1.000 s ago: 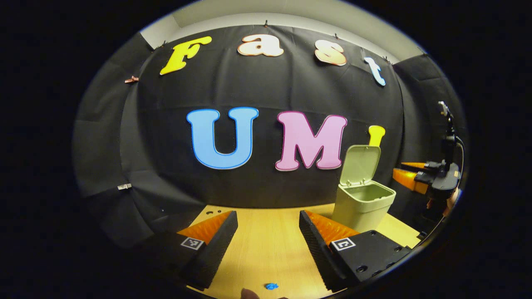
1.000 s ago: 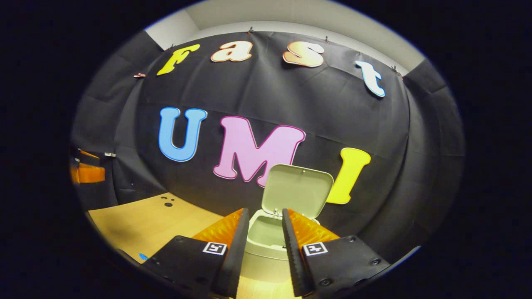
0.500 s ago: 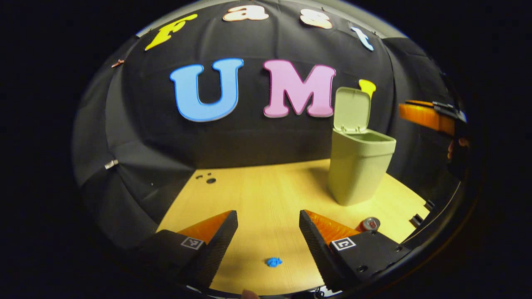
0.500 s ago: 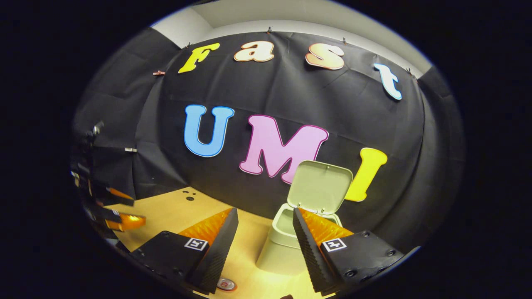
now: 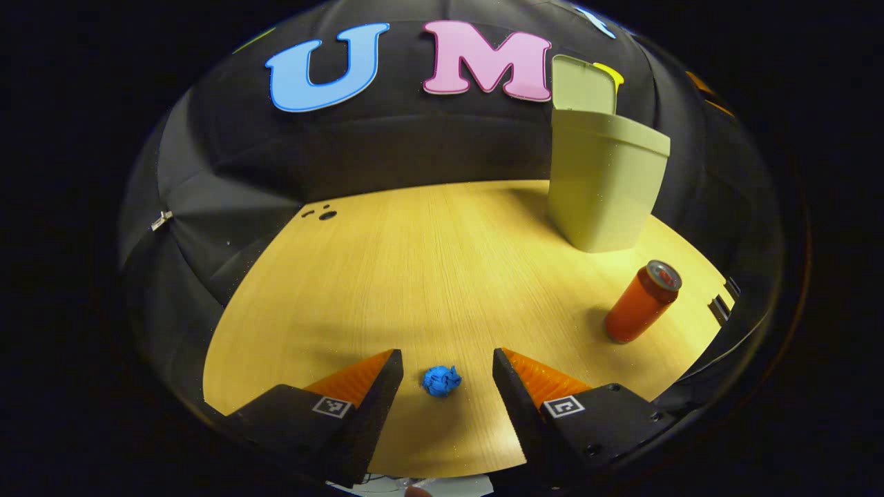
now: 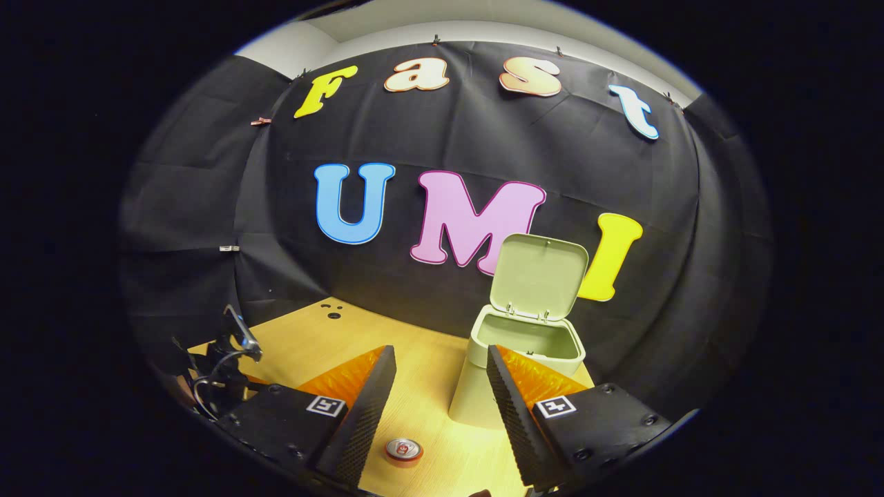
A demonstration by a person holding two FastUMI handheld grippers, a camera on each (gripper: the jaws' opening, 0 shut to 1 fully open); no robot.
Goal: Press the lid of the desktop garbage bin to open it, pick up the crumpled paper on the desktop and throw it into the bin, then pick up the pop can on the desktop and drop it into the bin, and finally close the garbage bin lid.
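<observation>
With its fingers spread wide and holding nothing, the left gripper [image 5: 442,373] frames the crumpled paper [image 5: 442,380] at bottom centre of the left gripper view; the ball lies on the table [image 5: 414,262] midway between the tips, touching neither. This hand is nearer. Pop can [image 5: 642,302] stands lower right; bin [image 5: 604,186] upper right, lid [image 5: 583,86] up. Right gripper [image 6: 442,386], also parted and empty, hangs above the can's top, bottom centre of its own view
</observation>
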